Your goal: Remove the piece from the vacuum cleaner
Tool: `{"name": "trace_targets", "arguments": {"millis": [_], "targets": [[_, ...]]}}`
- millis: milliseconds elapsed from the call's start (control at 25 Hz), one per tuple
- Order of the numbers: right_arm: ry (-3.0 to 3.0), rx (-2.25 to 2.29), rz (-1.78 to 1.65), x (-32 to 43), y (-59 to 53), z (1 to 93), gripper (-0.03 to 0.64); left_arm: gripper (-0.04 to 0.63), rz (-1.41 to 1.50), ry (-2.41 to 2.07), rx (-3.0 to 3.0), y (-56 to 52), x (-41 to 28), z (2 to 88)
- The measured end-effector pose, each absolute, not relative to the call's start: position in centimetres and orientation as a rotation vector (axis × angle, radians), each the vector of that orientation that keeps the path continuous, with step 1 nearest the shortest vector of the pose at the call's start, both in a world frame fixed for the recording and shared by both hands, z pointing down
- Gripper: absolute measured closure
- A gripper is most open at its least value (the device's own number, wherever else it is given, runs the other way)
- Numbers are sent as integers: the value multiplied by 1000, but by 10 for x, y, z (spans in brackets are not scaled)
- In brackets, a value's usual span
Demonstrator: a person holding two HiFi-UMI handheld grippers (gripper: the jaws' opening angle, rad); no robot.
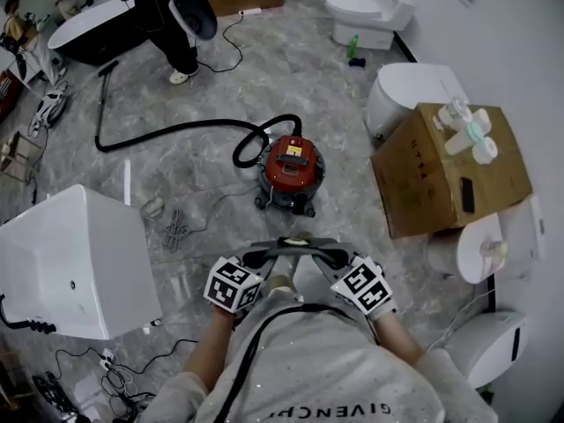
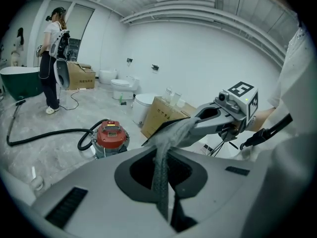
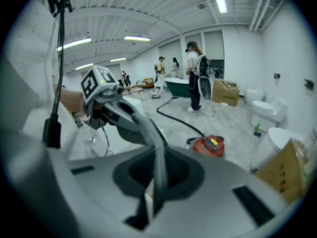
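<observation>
- Left gripper [image 2: 161,157]: jaws pressed together, nothing between them.
- Right gripper [image 3: 158,157]: jaws likewise together, nothing held.
- Both are held close in front of the wearer's chest, angled inward so their tips meet (each shows up in the other's view).
- Vacuum [image 1: 291,167]: red-topped canister standing upright on the grey marble floor, straight ahead of the grippers and well apart from them. Neither tool touches it.
- Hose [image 1: 176,130]: black, curls in a loop at the vacuum's left side, then runs left across the floor and turns up toward a dark tub.
- Which piece comes off: cannot tell from here.
- Box [image 1: 449,170]: cardboard, right of the vacuum, with bottles [image 1: 467,130] on top.
- Tub [image 1: 79,263]: white, left of the wearer.
- Toilet [image 1: 370,14]: far right, by the wall.
- Person [image 1: 172,16]: standing beyond the hose, near the dark tub.
</observation>
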State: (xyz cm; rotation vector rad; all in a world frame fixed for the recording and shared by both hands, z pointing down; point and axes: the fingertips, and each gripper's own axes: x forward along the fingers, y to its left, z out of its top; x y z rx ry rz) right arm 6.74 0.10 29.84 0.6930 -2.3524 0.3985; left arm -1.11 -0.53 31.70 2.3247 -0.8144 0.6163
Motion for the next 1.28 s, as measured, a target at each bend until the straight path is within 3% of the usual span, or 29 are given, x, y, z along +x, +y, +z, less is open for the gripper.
{"name": "trace_targets", "arguments": {"millis": [1280], "targets": [[-2330, 718, 409, 47, 23, 284, 591, 561, 511, -757, 2279, 13, -29, 302]]}}
